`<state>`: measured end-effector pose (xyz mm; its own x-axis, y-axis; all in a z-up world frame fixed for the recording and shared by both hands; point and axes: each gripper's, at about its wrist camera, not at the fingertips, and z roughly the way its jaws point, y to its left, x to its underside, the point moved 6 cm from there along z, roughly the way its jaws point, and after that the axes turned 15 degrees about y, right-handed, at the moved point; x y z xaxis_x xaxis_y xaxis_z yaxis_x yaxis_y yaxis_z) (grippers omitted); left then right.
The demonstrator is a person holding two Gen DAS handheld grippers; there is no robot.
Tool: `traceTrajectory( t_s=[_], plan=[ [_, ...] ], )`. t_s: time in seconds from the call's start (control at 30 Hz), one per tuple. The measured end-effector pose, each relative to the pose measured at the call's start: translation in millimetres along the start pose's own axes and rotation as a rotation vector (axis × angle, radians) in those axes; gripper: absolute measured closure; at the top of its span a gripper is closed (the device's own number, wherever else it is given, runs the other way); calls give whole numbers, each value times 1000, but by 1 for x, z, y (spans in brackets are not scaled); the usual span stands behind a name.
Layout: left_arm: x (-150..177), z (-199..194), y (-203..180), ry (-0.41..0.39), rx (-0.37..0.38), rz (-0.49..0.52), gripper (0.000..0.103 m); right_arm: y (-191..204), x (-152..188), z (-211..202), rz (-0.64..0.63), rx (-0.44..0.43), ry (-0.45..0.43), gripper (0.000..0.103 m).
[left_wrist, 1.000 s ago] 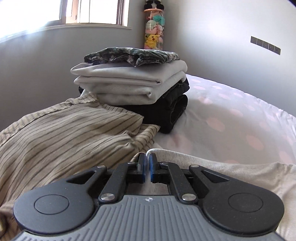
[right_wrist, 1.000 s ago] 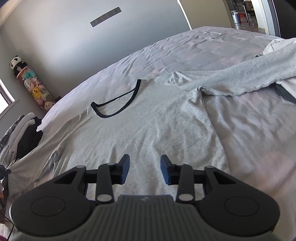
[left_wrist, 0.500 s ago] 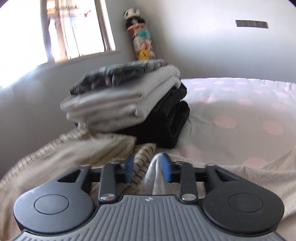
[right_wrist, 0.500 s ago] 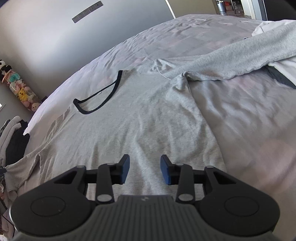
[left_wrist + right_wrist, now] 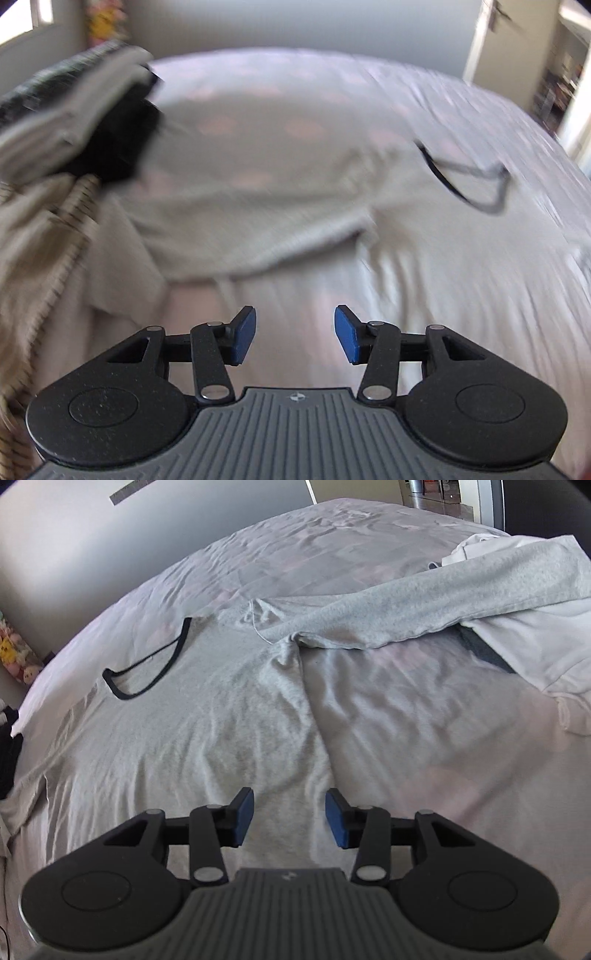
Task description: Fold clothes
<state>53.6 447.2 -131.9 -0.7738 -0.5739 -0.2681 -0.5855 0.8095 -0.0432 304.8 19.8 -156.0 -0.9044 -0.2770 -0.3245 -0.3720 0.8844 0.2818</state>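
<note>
A light grey T-shirt (image 5: 192, 731) with a black neck trim (image 5: 147, 672) lies spread flat on the bed; it also shows blurred in the left wrist view (image 5: 258, 206). My left gripper (image 5: 294, 338) is open and empty above the shirt's left side. My right gripper (image 5: 289, 816) is open and empty over the shirt's lower right part. A stack of folded clothes (image 5: 77, 122) sits at the left of the left wrist view.
A tan striped garment (image 5: 40, 251) lies at the left, below the stack. A grey sweatshirt sleeve (image 5: 424, 605) and a white garment (image 5: 532, 642) lie at the right. The pale bedsheet (image 5: 443, 738) spreads all around. Plush toys (image 5: 14, 657) stand by the wall.
My left gripper opened, let go of the shirt's edge and swung right, away from the stack. My right gripper stayed open and moved slightly forward over the shirt.
</note>
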Motion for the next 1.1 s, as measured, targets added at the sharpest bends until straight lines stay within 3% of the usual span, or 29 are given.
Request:
traceTrajectory(
  t_s=[0.1, 0.2, 0.3, 0.47, 0.53, 0.6, 0.67, 0.7, 0.77, 0.9, 1.1],
  plan=[
    [27, 12, -17, 150, -4, 67, 48, -18, 7, -11, -18, 28, 49, 54],
    [49, 20, -27, 252, -13, 98, 48, -34, 16, -13, -54, 51, 140, 54],
    [70, 26, -31, 342, 25, 105, 48, -47, 26, -13, -92, 78, 209, 53],
    [101, 45, -41, 468, 81, 67, 48, -63, 43, 1, -117, 38, 350, 45],
    [105, 45, -46, 452, 63, 82, 48, -66, 49, 7, -122, 43, 379, 45],
    [108, 42, -51, 430, 58, 90, 55, -68, 55, 13, -120, 17, 402, 51],
    [111, 39, -54, 419, 90, 75, 77, -69, 58, 12, -125, 4, 389, 69],
    [112, 38, -54, 412, 102, 65, 81, -69, 59, 10, -119, -19, 381, 85],
    [112, 33, -53, 384, 120, 42, 98, -71, 61, 6, -106, -57, 371, 93],
    [105, 4, -44, 321, 178, 7, 100, -74, 60, -16, -75, -114, 317, 96],
    [100, -44, -42, 278, 161, 87, 100, -65, 43, -74, -117, -145, 245, 97]
  ],
)
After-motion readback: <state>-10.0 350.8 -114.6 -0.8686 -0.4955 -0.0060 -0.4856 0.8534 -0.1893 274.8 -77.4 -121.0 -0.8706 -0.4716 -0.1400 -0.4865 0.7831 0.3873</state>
